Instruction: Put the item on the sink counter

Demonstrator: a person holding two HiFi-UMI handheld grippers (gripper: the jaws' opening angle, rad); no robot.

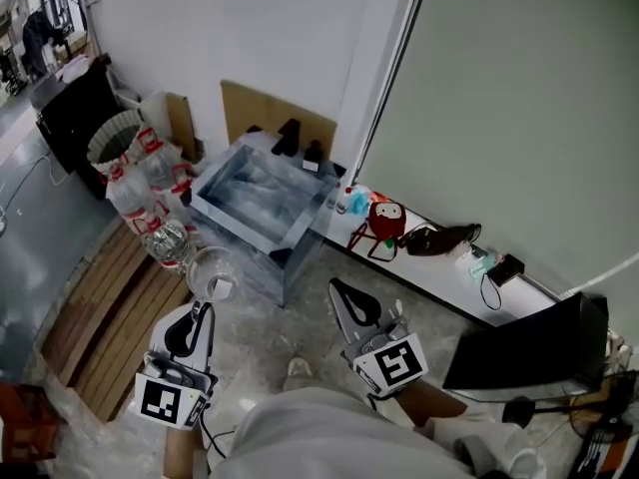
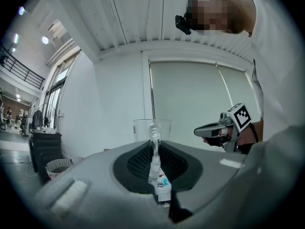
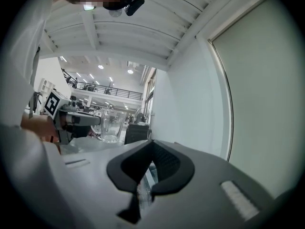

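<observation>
Head view, read left to right.

- 10 o'clock: a cluster of clear plastic water bottles with red labels [image 1: 150, 193] stands on the floor beside the brown wooden slatted boards [image 1: 100, 312].
- 7 o'clock: the left hand-held gripper [image 1: 203, 309] has its jaws closed narrow on the handle of the clear glass mug [image 1: 212, 270]. The mug is the task's item. It hangs upright off the jaw tips, mouth up, apparently empty. It is in the air above the floor, near the rim of the translucent blue-grey plastic box [image 1: 262, 208], which sits at its 1 o'clock.
- 5 o'clock: the right hand-held gripper [image 1: 344, 292] has its jaws drawn to a thin slit with nothing between them. It is level with the left one and apart from the mug.
- 3 o'clock: a white ledge [image 1: 449, 277] runs along the wall and carries a red round object [image 1: 387, 220] and some dark items.

No view shows a sink counter I can identify.

Judgement: the step in hand is the carry.

- The hold is on the thin handle alone, so the mug can pivot about the pads.
- Hold the left gripper level and travel smoothly.
- Pass the mug wide of the box rim and the bottles.
- At the counter, seat the base flat before easing the jaws apart.
- The empty right gripper can steady the mug wall if it swings.
</observation>
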